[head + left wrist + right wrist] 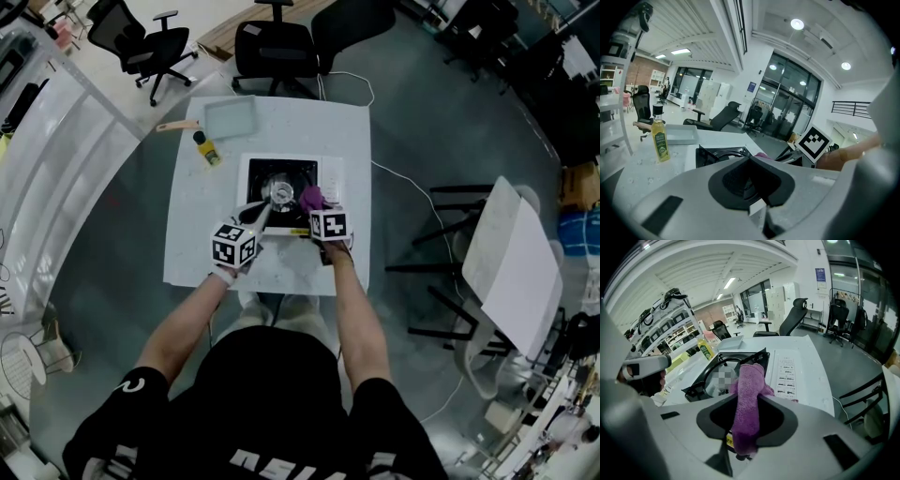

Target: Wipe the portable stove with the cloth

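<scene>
The portable stove (281, 184) has a black top and a white body and sits mid-table; it also fills the centre of the right gripper view (717, 376) and shows in the left gripper view (717, 154). A purple cloth (749, 394) is pinched in my right gripper (747, 416) and hangs over the stove's right part (311, 198). My left gripper (266, 209) reaches over the stove's front left, close to the round burner. Its body hides its jaws in its own view, so their state is unclear.
A yellow oil bottle (208, 150) stands left of the stove and shows again in the left gripper view (659, 138). Behind it lie a pale tray (231, 117) and a wooden-handled tool (178, 125). Office chairs (277, 52) stand beyond the table's far edge.
</scene>
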`<act>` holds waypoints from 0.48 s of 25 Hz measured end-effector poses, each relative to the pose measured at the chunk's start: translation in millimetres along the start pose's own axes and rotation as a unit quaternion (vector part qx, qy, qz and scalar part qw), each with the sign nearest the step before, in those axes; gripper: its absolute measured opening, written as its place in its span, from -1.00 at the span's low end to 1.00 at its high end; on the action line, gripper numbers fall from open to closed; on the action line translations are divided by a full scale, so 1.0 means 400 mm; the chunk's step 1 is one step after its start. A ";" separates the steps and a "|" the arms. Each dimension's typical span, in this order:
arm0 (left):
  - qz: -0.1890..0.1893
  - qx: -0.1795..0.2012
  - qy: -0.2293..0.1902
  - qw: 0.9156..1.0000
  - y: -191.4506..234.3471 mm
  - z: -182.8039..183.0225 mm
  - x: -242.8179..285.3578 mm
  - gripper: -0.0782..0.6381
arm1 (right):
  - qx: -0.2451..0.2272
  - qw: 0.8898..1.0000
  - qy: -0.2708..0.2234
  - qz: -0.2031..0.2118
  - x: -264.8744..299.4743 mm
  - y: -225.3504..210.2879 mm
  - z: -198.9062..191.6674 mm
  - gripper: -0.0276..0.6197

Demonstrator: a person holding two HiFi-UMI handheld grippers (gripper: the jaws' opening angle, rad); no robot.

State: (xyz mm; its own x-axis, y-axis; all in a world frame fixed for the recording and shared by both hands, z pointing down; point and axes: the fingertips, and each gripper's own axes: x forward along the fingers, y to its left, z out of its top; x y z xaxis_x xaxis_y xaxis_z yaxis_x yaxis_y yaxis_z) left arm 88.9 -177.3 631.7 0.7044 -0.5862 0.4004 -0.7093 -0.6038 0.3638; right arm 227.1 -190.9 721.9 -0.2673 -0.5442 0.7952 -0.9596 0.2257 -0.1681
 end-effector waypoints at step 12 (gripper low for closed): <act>-0.004 0.012 0.000 1.000 -0.003 -0.003 -0.038 -0.79 | 0.024 0.999 -0.031 -0.025 -0.050 -0.002 0.008 -0.59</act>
State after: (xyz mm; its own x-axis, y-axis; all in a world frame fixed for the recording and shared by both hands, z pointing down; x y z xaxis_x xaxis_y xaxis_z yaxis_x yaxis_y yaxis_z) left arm 79.1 -167.0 626.3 0.7098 -0.5811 0.3983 -0.7030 -0.6207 0.3472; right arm 233.0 -182.7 704.2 -0.2226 -0.6032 0.7659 -0.9745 0.1595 -0.1576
